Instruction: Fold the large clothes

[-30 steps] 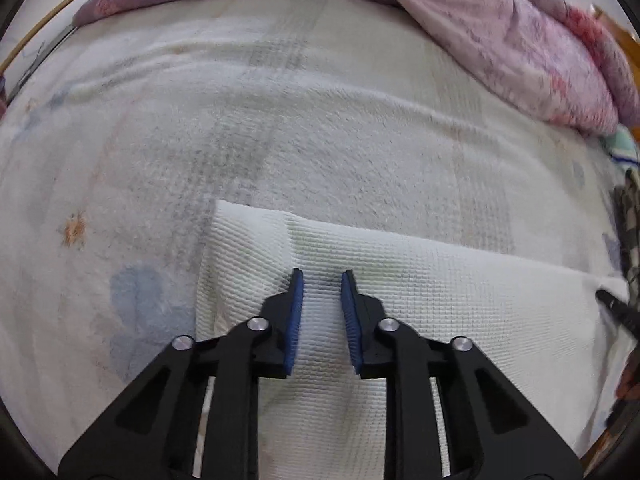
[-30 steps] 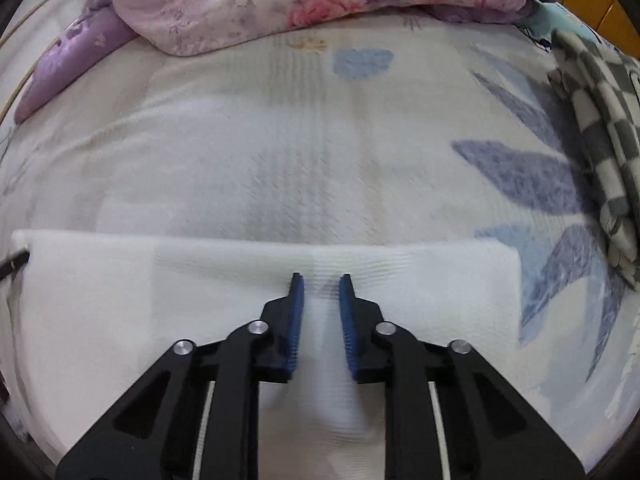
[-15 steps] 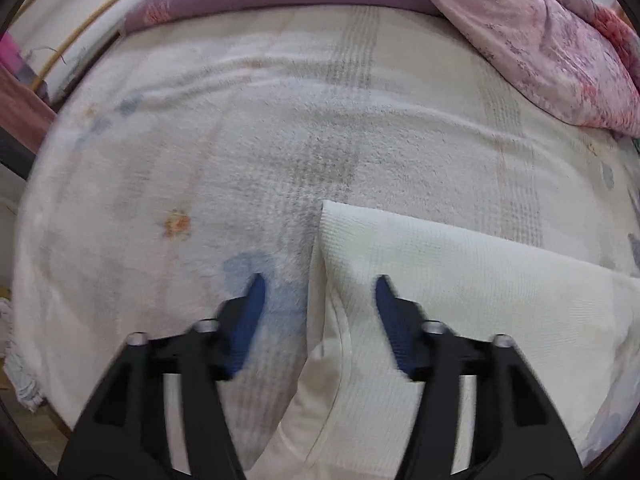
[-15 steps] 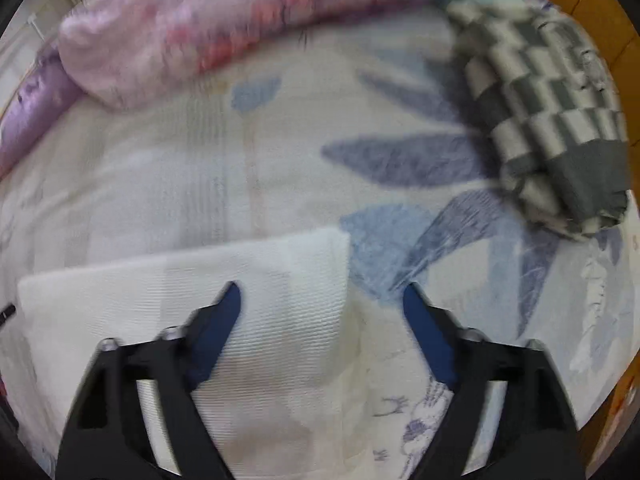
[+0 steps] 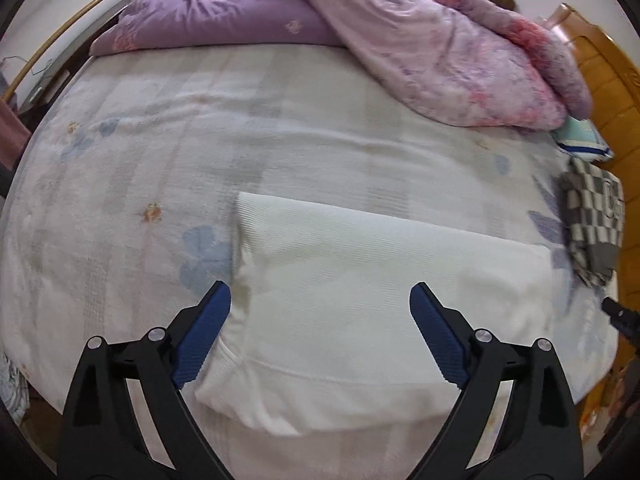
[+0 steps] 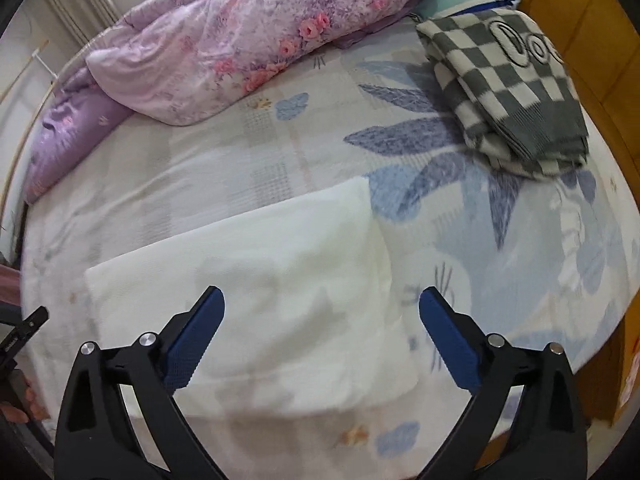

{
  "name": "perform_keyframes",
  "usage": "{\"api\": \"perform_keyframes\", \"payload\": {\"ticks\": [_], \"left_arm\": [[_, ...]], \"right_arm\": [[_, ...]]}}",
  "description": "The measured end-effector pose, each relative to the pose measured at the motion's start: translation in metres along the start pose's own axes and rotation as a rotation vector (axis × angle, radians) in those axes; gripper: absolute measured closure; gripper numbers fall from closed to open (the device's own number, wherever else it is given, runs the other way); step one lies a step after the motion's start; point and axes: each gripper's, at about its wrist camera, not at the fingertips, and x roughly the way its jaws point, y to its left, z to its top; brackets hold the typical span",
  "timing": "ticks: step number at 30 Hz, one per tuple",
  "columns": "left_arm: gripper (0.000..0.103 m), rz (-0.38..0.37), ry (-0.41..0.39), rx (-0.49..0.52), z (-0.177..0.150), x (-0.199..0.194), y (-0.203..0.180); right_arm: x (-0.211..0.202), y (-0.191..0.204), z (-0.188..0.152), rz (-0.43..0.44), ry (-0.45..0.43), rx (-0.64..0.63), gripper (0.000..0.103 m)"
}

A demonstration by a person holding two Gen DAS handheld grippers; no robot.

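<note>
A white knit garment [image 5: 372,300] lies folded into a flat rectangle on the bed near its front edge; it also shows in the right wrist view [image 6: 256,292]. My left gripper [image 5: 320,332] is open wide and empty, raised above the garment's left part. My right gripper [image 6: 320,336] is open wide and empty, above the garment's right end. The tip of the right gripper shows at the right edge of the left wrist view [image 5: 622,316].
A pale flowered bedsheet [image 5: 200,128] covers the bed. A pink-purple quilt [image 5: 420,40] is heaped at the back. A folded grey-and-white checked garment [image 6: 508,84] lies at the right by the wooden headboard [image 5: 604,68]. A light blue pillow [image 5: 582,140] lies by it.
Both grippers were shut on the white garment; they have opened wide, let it go and pulled back and up. The garment now lies flat.
</note>
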Motion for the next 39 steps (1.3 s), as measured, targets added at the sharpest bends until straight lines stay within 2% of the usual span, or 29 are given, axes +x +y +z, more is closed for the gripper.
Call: {"api": "perform_keyframes", "payload": {"ticks": [4,7,12,18,21,22,24,26,27,30,33,35,39], "left_arm": [[0.010,-0.024,0.015,0.008,-0.009,-0.021,-0.015],[0.010,-0.030,0.039,0.006,-0.019,-0.029,-0.025],[0.010,-0.012,0.090,0.008,-0.036,-0.027,-0.044],[0.010,0.028,0.120,0.017,-0.050,-0.011,-0.079],[0.010,0.036,0.123,-0.015,-0.054,-0.001,-0.095],[0.010,0.052,0.120,-0.018,-0.055,0.002,-0.101],[0.010,0.079,0.114,-0.006,-0.054,0.011,-0.114],[0.010,0.073,0.122,-0.013,-0.053,0.020,-0.124],[0.010,0.065,0.128,-0.026,-0.052,0.027,-0.129],[0.010,0.046,0.136,-0.030,-0.045,0.041,-0.140],[0.010,0.087,0.175,-0.003,-0.039,0.058,-0.150],[0.010,0.109,0.179,0.012,-0.035,0.062,-0.154],[0.010,0.090,0.163,-0.018,-0.028,0.069,-0.154]], "right_arm": [[-0.027,-0.003,-0.024,0.027,0.014,0.025,0.009],[-0.043,-0.009,-0.039,0.034,-0.017,0.039,0.008],[-0.047,-0.023,-0.053,0.049,-0.014,0.029,0.008],[-0.032,-0.051,-0.045,0.145,-0.079,0.031,0.008],[-0.016,-0.068,-0.027,0.240,-0.120,0.014,0.008],[-0.007,-0.074,-0.017,0.292,-0.116,-0.001,0.008],[0.013,-0.084,-0.001,0.338,-0.108,-0.012,0.008],[0.045,-0.094,0.022,0.395,-0.056,-0.026,0.008],[0.057,-0.097,0.030,0.397,-0.041,-0.028,0.008],[0.113,-0.110,0.061,0.466,0.063,-0.021,0.008],[0.168,-0.116,0.092,0.550,0.186,0.000,0.008],[0.193,-0.119,0.107,0.575,0.227,0.028,0.008],[0.238,-0.114,0.126,0.604,0.291,0.023,0.012]]}}
